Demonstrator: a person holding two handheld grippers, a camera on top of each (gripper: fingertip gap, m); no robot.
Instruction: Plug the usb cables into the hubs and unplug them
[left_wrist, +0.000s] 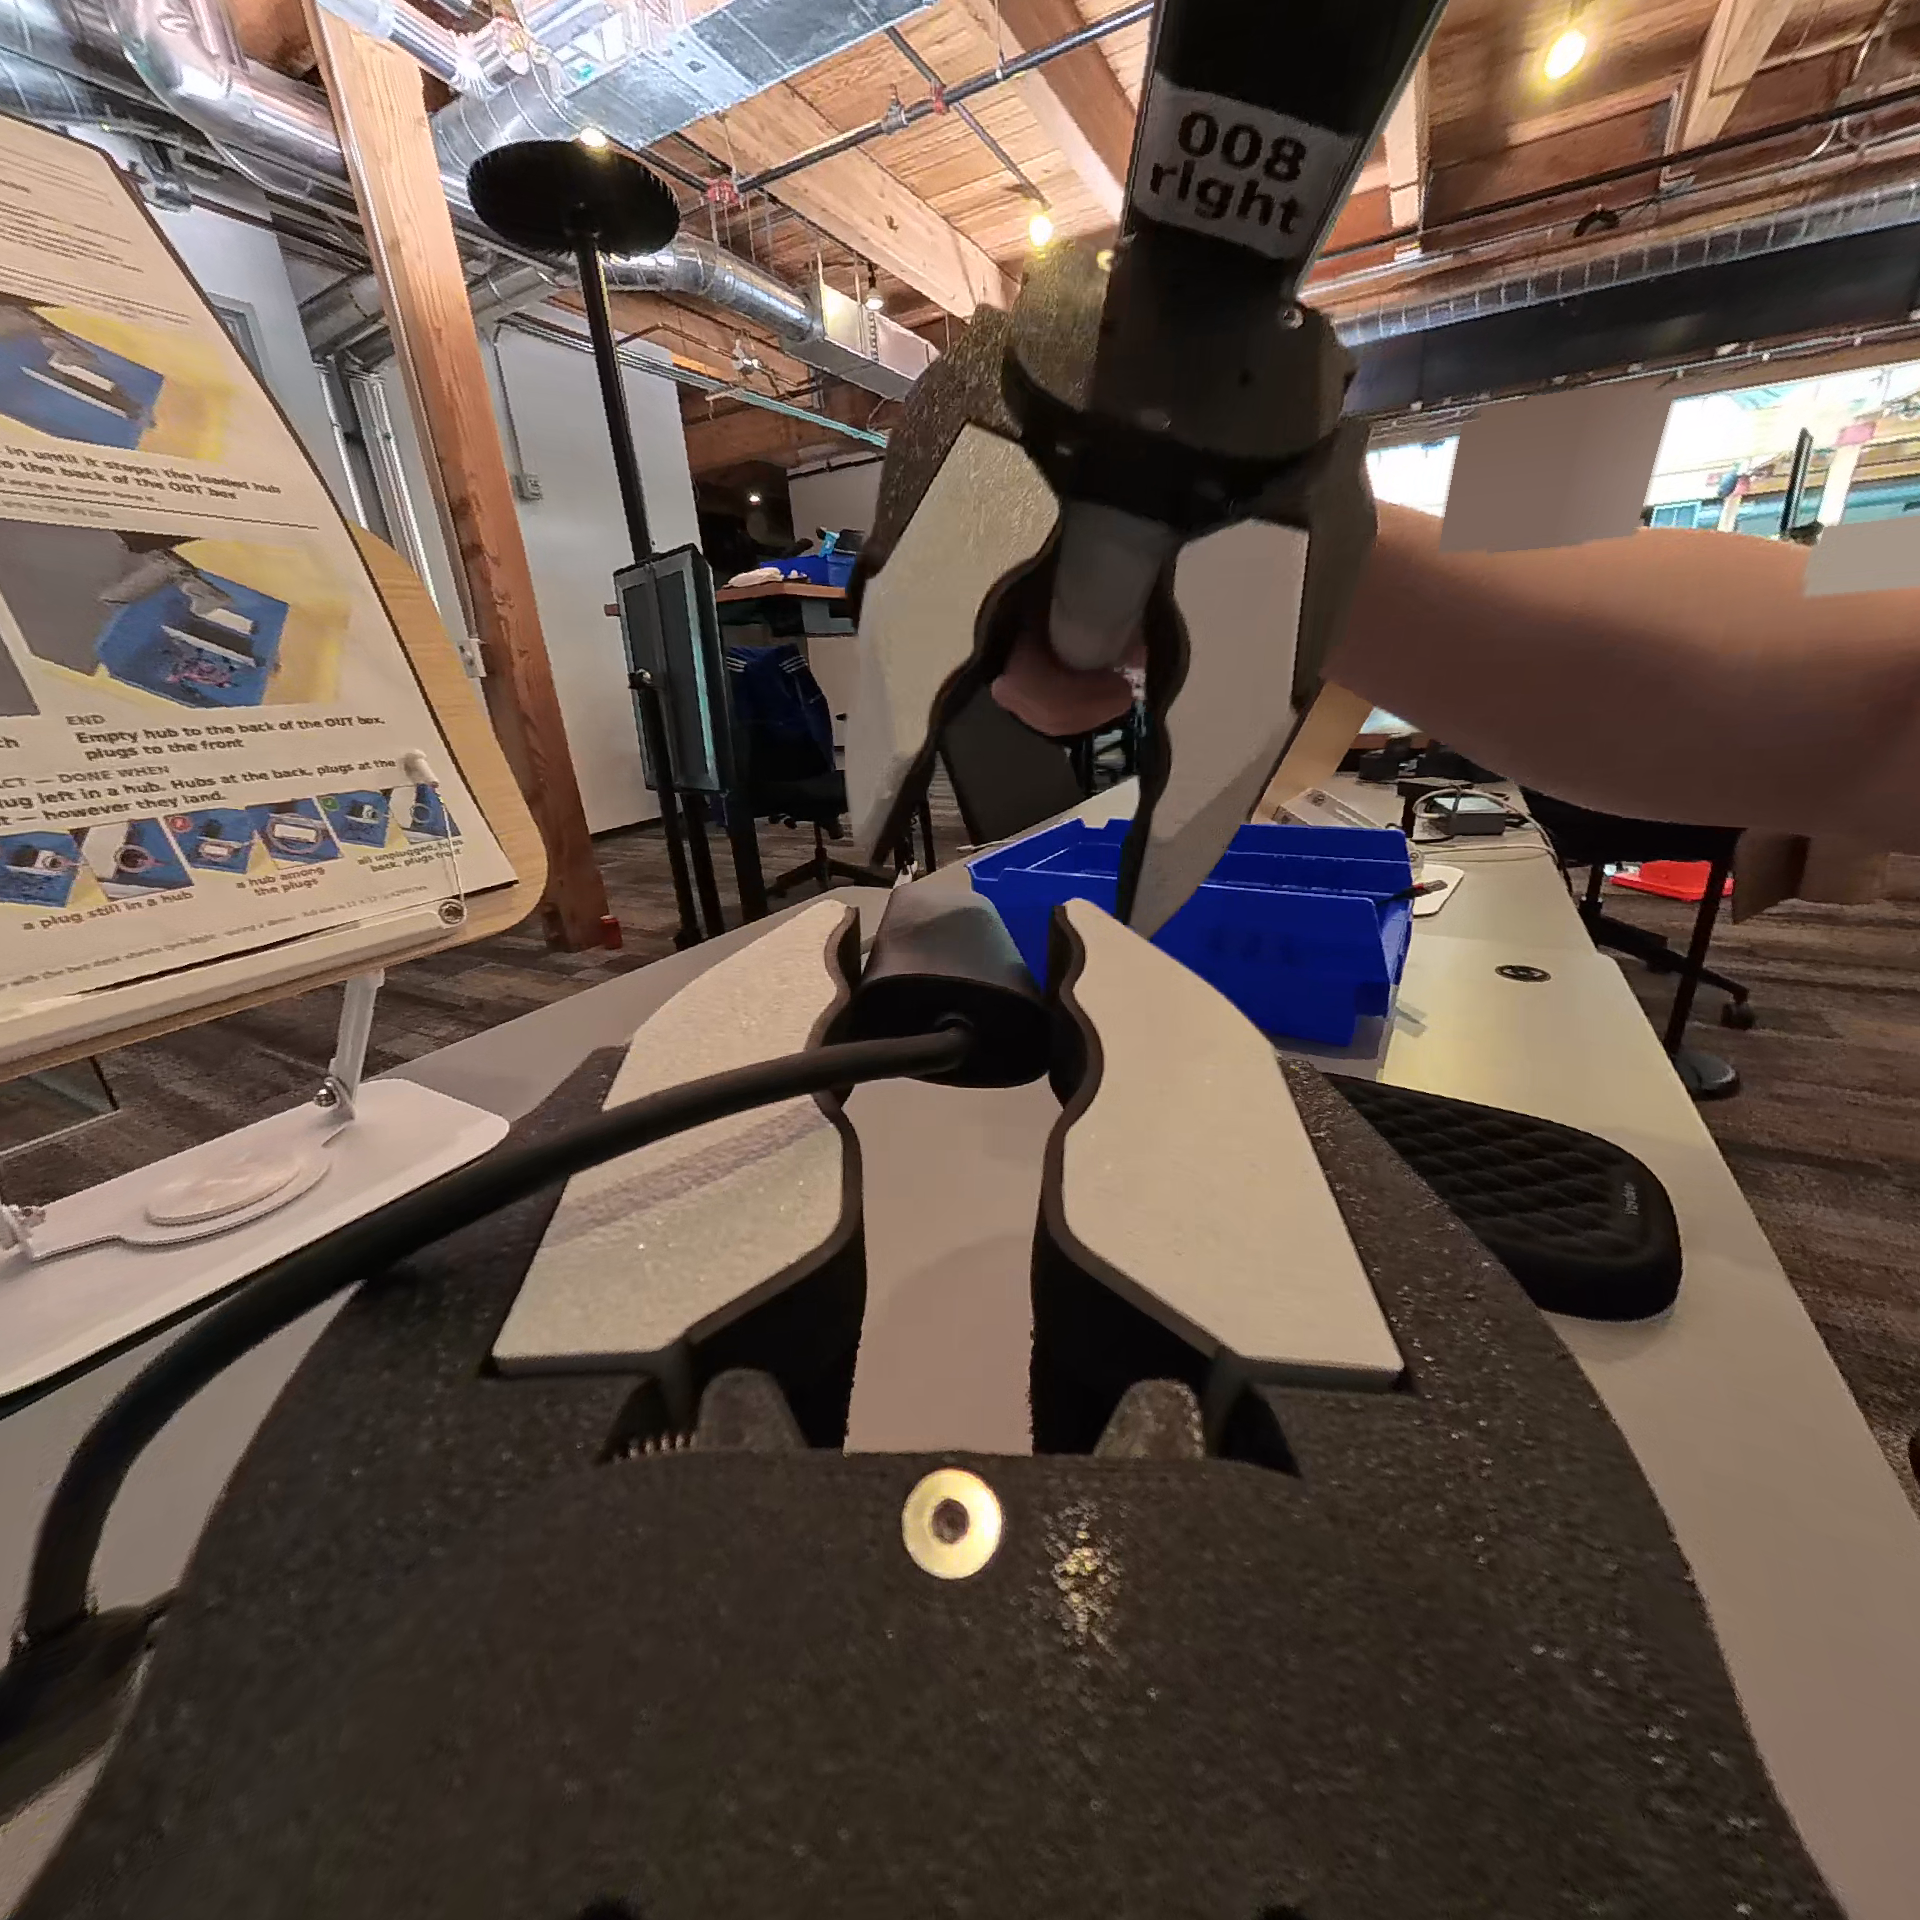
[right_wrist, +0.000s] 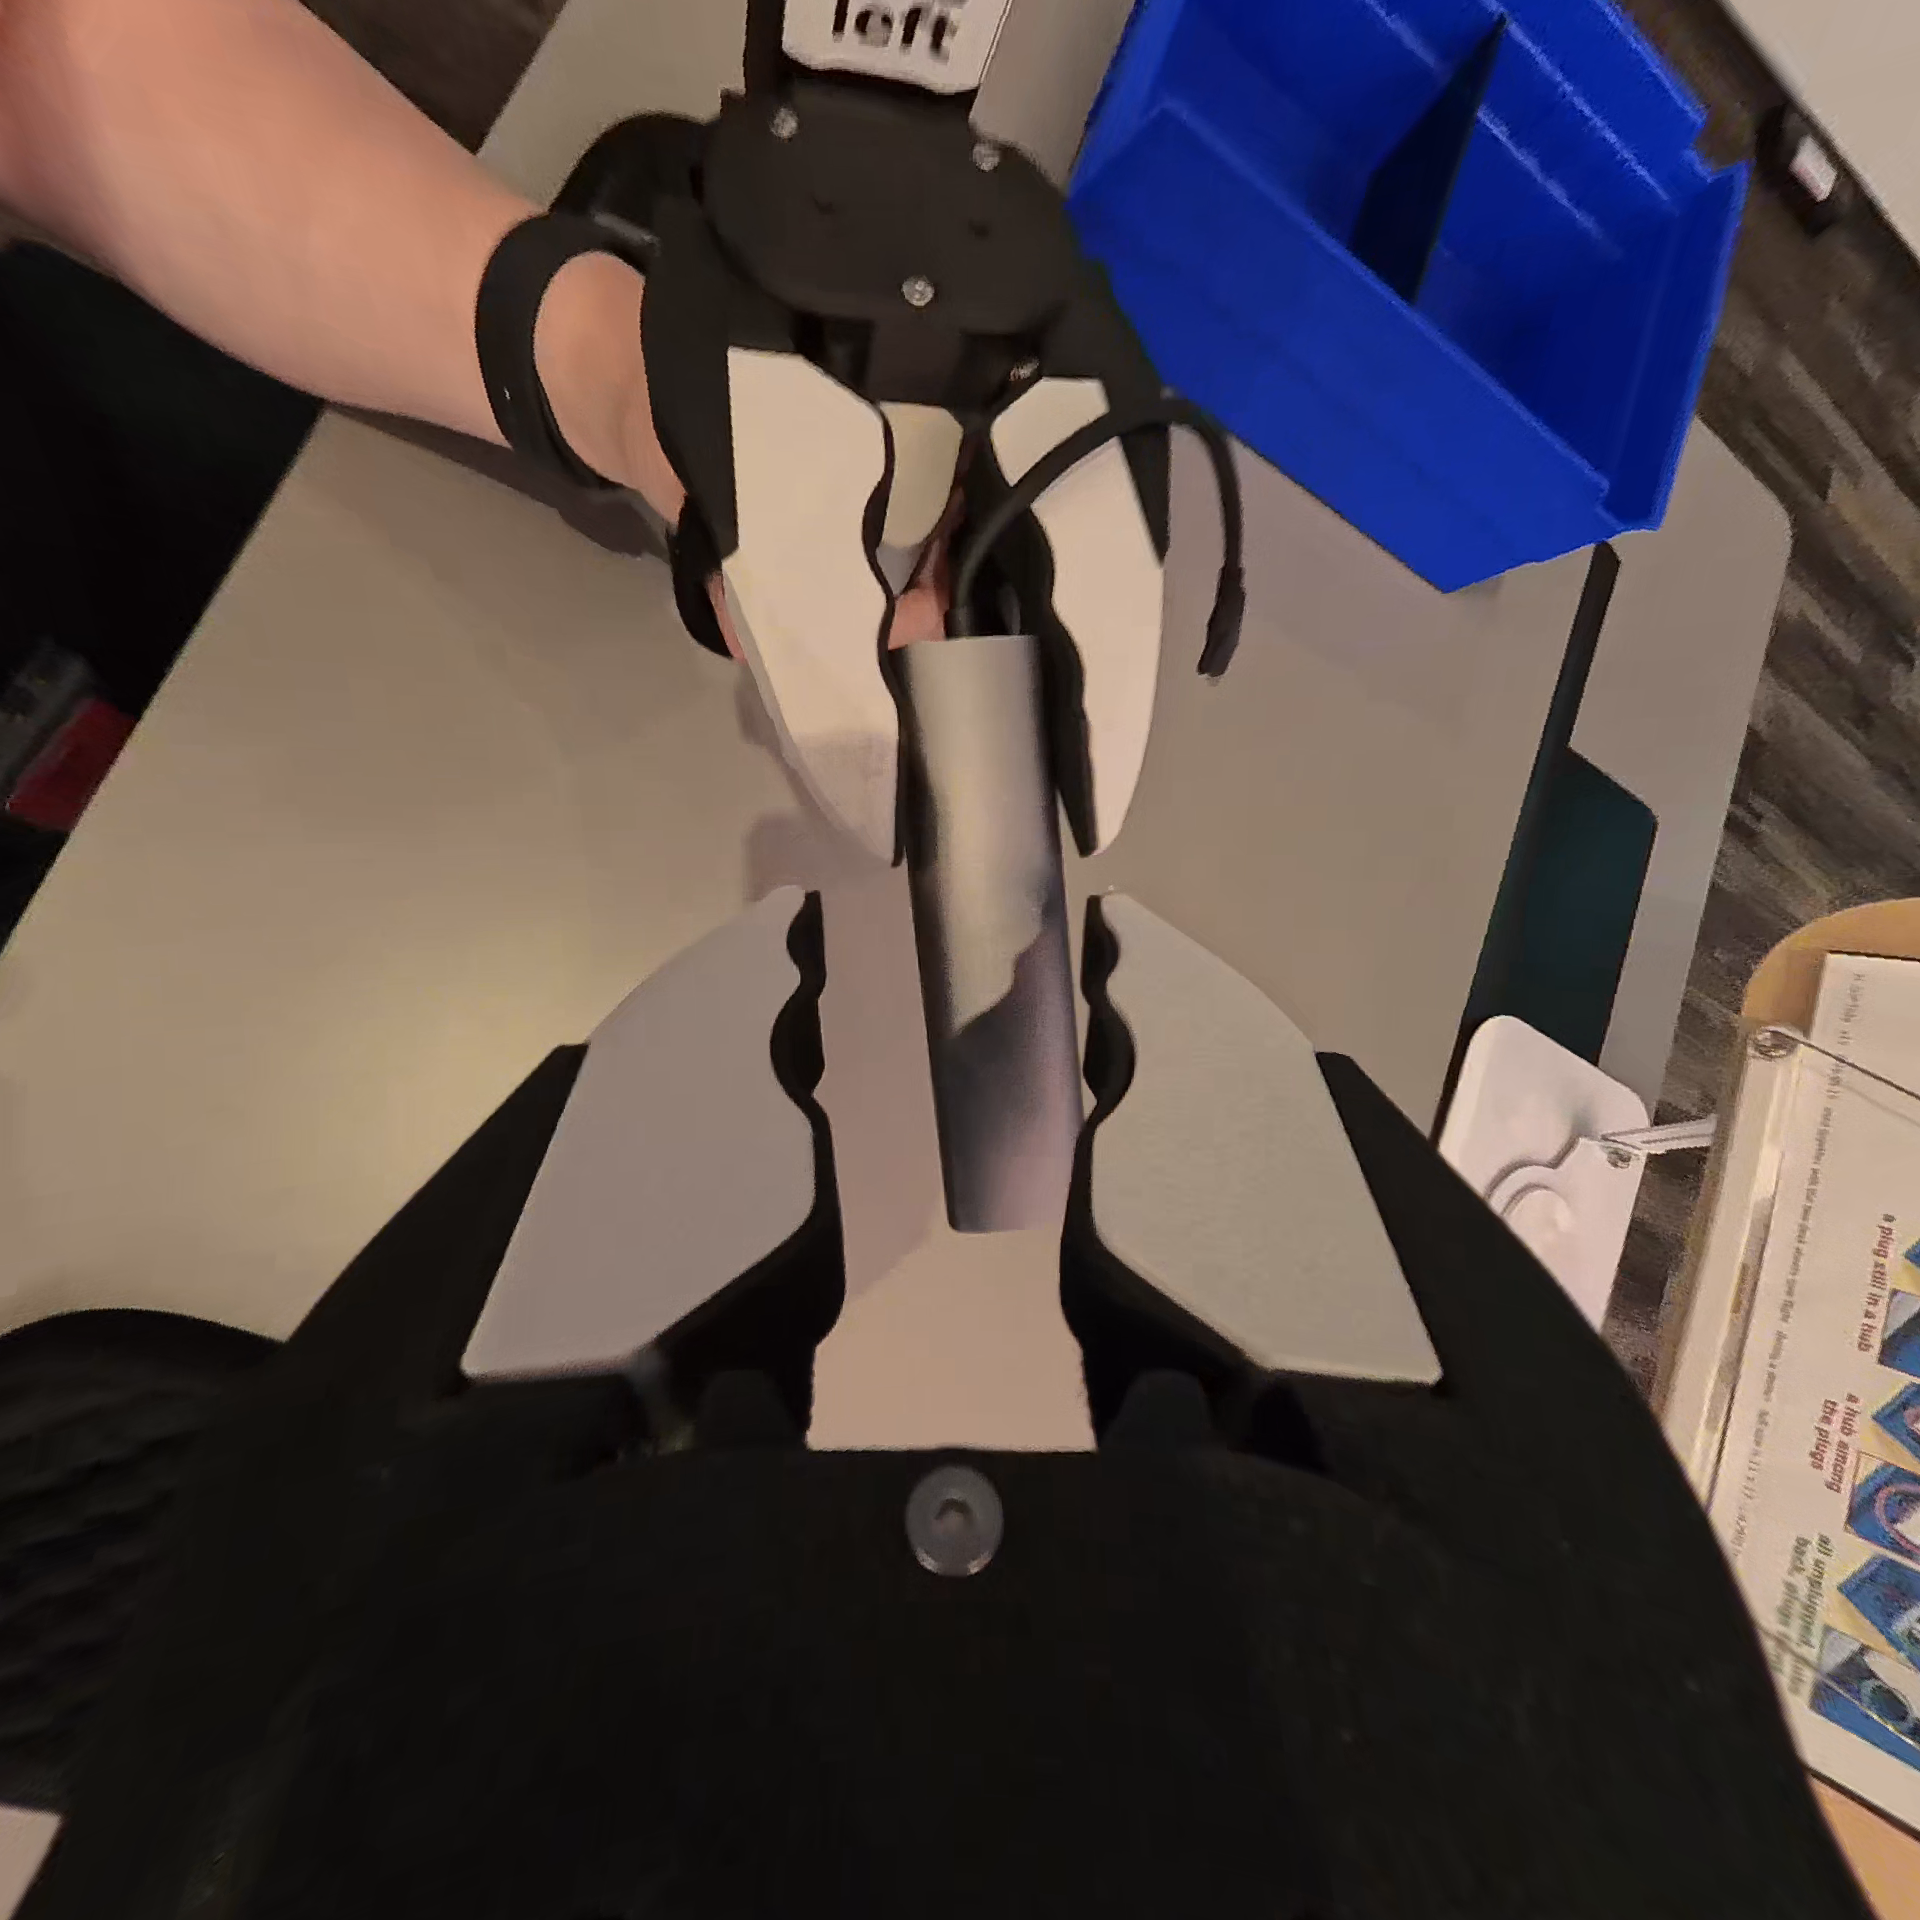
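Note:
A long silver USB hub (right_wrist: 987, 935) with a black end cap (left_wrist: 945, 987) and a black lead (left_wrist: 468, 1195) is held above the grey table (right_wrist: 364, 831). My left gripper (left_wrist: 951, 935) is shut on the capped end, where the lead comes out. It also shows in the right wrist view (right_wrist: 987, 831), at the hub's far end. My right gripper (right_wrist: 951, 914) straddles the hub's other end: one finger touches it, with a gap on the other side. In the left wrist view the right gripper (left_wrist: 1008, 883) comes down from above. The lead's plug (right_wrist: 1216, 644) hangs loose.
A blue divided bin (left_wrist: 1299, 935) stands on the table just behind the grippers, also in the right wrist view (right_wrist: 1351, 312). An instruction board (left_wrist: 208, 623) on a white stand is at one side. A black mesh pad (left_wrist: 1507, 1195) lies beside my left gripper. The table edge runs near the bin. Only a small space, under 4 cm, lies between the two pairs of fingers.

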